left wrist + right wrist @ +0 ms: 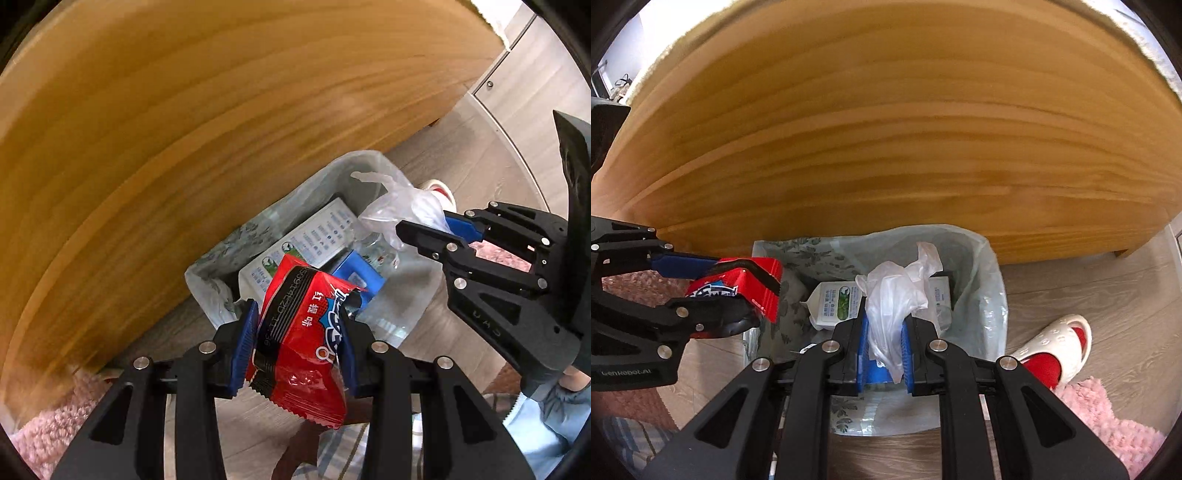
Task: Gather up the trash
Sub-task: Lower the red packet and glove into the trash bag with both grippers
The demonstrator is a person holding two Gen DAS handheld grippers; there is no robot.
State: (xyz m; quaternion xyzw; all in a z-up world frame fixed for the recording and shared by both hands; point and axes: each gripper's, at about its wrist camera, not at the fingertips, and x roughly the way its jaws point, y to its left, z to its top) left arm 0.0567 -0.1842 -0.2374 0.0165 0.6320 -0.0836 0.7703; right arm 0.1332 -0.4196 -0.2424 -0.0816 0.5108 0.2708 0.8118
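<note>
1. The left tongs (299, 332) are clamped on a red snack wrapper (301, 343), its long axis running up out of the pads toward the bin, its free end hanging just past the bin's near-left rim.
2. The lined trash bin (991, 280) stands on the floor against a wooden bed frame (886, 129), already holding a white carton (834, 302) and a blue box (360, 271).
3. The right tongs (884, 350) are clamped on a crumpled clear plastic bag (897, 291), held directly over the bin's opening.
4. Judged from this, the right hand is the nearer to a drop; the left must shift further over the bin.
</note>
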